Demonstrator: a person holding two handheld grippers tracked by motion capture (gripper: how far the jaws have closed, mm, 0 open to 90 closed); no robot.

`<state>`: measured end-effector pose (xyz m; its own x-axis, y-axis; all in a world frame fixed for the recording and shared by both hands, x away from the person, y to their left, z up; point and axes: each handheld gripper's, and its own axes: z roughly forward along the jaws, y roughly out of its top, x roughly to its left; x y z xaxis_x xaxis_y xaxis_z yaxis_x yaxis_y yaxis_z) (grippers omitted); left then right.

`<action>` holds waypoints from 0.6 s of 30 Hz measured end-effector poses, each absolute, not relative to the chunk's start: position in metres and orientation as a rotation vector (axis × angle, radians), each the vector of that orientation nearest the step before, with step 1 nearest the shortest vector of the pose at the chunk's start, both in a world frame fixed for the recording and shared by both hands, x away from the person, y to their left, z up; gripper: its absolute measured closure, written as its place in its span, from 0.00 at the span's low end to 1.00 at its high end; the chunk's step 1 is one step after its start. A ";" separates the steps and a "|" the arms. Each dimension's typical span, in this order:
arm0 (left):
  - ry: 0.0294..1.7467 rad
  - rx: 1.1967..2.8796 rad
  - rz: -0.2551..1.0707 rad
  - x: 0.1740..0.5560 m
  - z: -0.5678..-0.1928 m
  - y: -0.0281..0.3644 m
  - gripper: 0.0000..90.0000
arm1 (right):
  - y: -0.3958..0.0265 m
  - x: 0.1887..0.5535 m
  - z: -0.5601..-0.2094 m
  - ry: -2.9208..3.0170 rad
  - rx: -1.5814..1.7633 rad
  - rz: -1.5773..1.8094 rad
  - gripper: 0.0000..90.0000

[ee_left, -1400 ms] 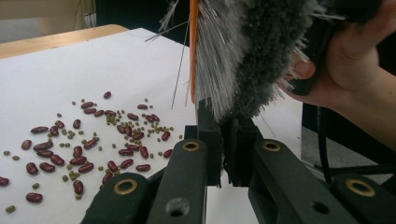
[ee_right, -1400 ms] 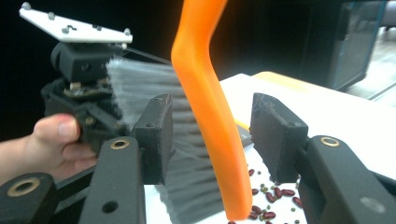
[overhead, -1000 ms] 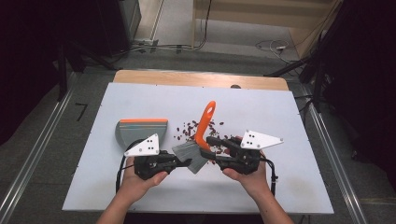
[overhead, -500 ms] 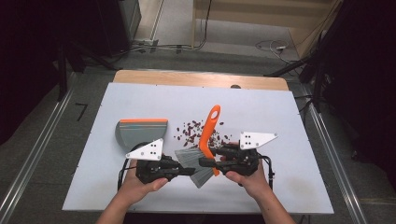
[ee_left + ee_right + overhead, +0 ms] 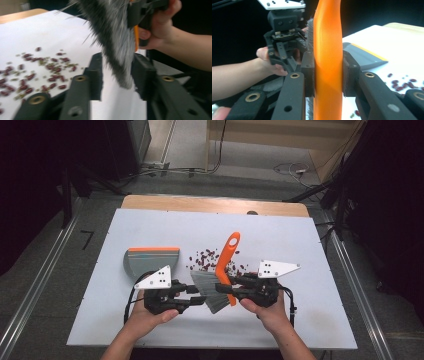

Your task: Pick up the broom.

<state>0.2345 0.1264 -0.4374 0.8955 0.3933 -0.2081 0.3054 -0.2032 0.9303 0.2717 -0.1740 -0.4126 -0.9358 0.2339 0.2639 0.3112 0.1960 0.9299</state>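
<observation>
From the high view, the brush (image 5: 220,280) is held low over the near middle of the table (image 5: 310,320) between the left gripper (image 5: 192,296) and the right gripper (image 5: 231,287), with the dustpan (image 5: 150,260) to its left and the spilled beans (image 5: 207,261) just beyond it. In the left gripper view the bristles (image 5: 117,47) hang between that gripper's jaws, which have just been opening and now stand apart without pressing, so this hand should draw clear without dragging the bristles. In the right gripper view the jaws have just been closing and are clamped on the orange handle (image 5: 328,57); I judge a firm, square hold best before sweeping the beans left toward the dustpan.
</observation>
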 end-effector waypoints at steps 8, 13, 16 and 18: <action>0.649 1.783 0.182 0.236 -0.437 0.137 0.26 | -0.183 0.278 -0.411 -2.487 -0.731 -1.851 0.76; 0.704 1.768 0.206 0.237 -0.437 0.144 0.11 | -0.187 0.281 -0.412 -2.522 -0.852 -1.837 0.76; 0.714 1.743 0.221 0.236 -0.436 0.151 0.06 | -0.190 0.284 -0.413 -2.539 -0.904 -1.825 0.76; 0.715 1.727 0.215 0.237 -0.435 0.156 0.04 | -0.191 0.285 -0.413 -2.542 -0.922 -1.823 0.76</action>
<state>0.2367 0.1555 -0.4355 0.7944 0.5642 -0.2249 0.3466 -0.1170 0.9307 0.2846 -0.1911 -0.4132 -0.8334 0.5061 0.2220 0.3727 0.2180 0.9020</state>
